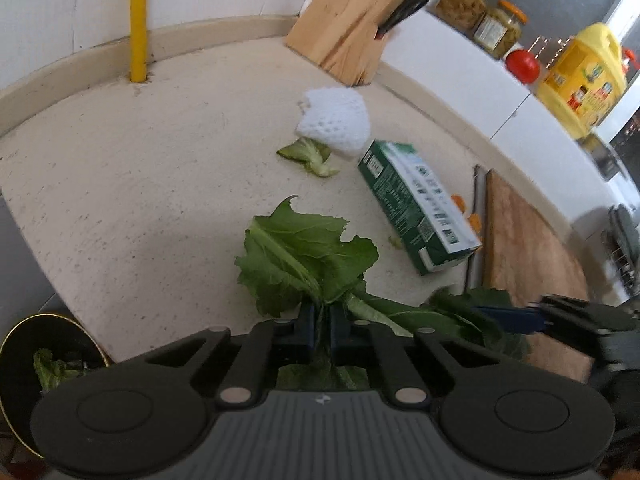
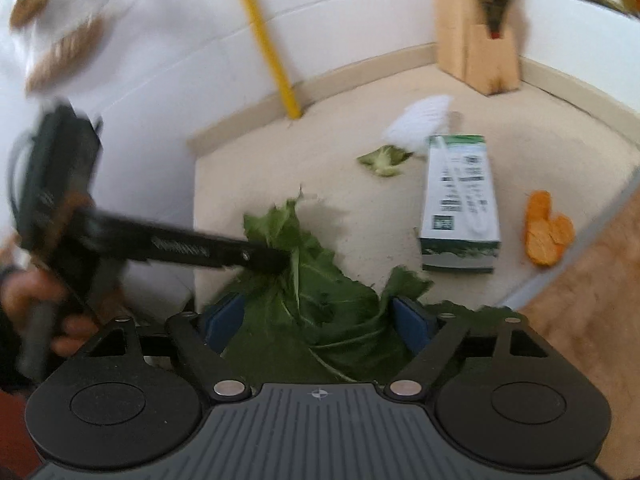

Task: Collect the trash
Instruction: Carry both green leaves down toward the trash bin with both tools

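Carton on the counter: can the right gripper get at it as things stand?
Probably not yet. The right gripper is open, but a big leafy green fills the gap between its fingers, and the left gripper is shut on that same leaf. The carton lies ahead with bare counter around it.

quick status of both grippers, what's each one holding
Left gripper: shut on the leafy greens.
Right gripper: open, fingers either side of the greens, not clamped.

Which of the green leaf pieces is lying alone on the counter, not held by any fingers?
The small leaf scrap beside the white paper towel; the big leaves are clamped.
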Demonstrator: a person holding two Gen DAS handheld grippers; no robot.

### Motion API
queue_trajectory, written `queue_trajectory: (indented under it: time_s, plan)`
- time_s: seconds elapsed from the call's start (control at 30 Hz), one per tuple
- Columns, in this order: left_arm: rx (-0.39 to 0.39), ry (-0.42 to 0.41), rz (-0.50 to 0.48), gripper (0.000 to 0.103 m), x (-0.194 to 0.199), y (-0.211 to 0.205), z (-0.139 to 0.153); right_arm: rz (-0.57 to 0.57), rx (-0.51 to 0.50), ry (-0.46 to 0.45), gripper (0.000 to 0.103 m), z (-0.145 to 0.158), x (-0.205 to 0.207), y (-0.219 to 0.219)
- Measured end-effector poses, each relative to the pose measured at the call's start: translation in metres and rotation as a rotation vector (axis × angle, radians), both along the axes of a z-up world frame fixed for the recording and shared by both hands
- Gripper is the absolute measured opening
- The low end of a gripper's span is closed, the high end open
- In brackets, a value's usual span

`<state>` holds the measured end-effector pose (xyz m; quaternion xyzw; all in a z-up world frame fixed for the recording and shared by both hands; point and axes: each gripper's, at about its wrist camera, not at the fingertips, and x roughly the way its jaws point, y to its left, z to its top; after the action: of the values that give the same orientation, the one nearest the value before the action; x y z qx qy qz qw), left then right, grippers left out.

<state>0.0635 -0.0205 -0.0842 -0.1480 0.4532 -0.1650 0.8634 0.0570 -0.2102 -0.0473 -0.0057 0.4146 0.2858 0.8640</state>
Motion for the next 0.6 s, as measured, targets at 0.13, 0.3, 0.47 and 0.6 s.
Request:
queue_trajectory:
  time_s: [0.13,0.3,0.47,0.6]
  plan:
    - [-0.043,-0.003,0.017,0.004,-0.003,0.010,-0.002,-0.026,-0.180,0.015,0.027,-0.015,0.008,0.014]
    - [-0.128,-0.021,0.021,0.003,-0.013,0.020,0.002,-0.137,0.061,0.182,0.015,-0.009,0.014,-0.019]
    - [-0.175,-0.054,0.060,0.003,-0.024,0.044,0.017,-0.174,0.308,0.230,0.015,0.005,0.010,-0.025]
    - [-0.174,-0.097,0.121,0.003,-0.036,0.070,0.032,-0.143,0.381,0.201,0.014,0.016,0.007,-0.007]
